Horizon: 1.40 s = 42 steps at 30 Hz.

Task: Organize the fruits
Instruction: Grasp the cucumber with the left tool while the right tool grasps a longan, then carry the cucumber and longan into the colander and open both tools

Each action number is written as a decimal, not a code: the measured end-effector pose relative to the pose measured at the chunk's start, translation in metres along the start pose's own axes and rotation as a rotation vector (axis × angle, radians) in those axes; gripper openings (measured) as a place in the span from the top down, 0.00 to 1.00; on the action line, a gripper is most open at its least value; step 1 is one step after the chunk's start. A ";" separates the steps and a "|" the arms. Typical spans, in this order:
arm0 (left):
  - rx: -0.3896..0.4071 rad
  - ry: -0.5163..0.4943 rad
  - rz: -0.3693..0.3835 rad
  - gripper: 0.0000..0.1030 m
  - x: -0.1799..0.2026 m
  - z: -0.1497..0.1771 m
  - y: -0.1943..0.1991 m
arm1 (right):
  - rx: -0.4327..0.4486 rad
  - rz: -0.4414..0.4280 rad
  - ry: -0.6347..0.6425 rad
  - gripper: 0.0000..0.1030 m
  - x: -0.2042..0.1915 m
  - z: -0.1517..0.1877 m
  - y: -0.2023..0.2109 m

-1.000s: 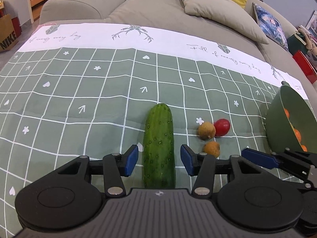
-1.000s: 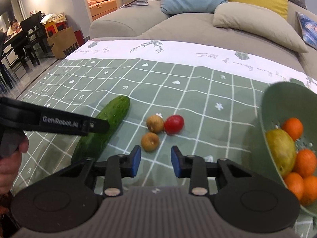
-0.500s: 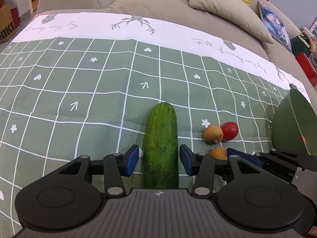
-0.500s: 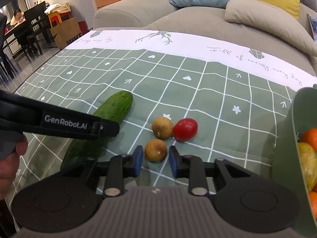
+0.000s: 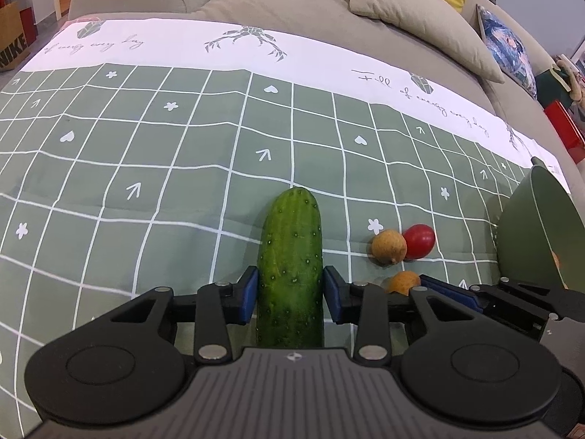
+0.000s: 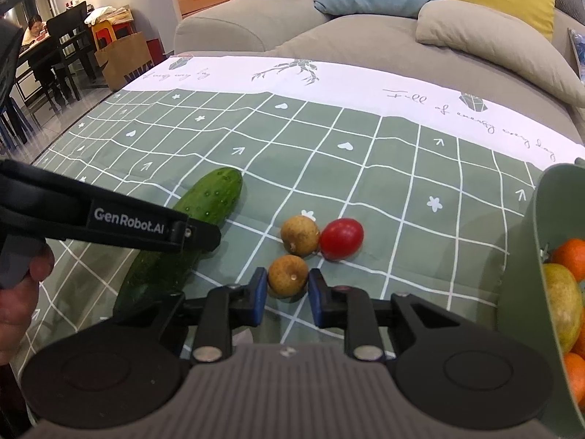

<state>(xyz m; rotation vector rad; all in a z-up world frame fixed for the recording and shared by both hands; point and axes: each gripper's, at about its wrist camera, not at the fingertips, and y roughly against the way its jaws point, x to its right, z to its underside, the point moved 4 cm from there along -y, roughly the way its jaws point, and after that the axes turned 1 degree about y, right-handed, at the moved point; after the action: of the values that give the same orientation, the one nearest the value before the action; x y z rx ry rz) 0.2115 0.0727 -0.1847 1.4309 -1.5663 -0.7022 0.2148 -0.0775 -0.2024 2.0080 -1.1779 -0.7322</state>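
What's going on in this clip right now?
A person is sorting fruit on a green checked cloth with two grippers. The left hand-held gripper is closing on the cucumber, which lies between its pads. The right hand-held gripper is shut on the nearer of two small brown fruits. The other brown fruit and a red tomato lie just beyond. A green bowl at the right holds oranges.

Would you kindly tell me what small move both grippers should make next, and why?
Probably lift both straight up. The left gripper is closing, its blue pads against the bumpy green cucumber, and the right gripper is shut on the nearest small round brown fruit. Both still lie on the green checked cloth, beside the green bowl of oranges.
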 end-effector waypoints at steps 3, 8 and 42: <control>0.001 0.008 0.004 0.59 0.000 0.004 0.006 | 0.006 0.000 0.001 0.81 -0.002 0.003 0.008; 0.029 -0.006 0.012 0.60 0.004 0.009 0.025 | 0.023 -0.001 0.002 0.81 -0.005 0.009 0.026; 0.084 -0.099 0.318 0.60 0.144 -0.003 0.102 | 0.162 0.137 0.089 0.81 0.056 0.028 0.168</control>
<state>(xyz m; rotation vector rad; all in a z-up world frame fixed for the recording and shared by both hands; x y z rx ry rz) 0.1718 -0.0483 -0.0626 1.1823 -1.8669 -0.5286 0.1330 -0.1947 -0.0945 2.0442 -1.3431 -0.4877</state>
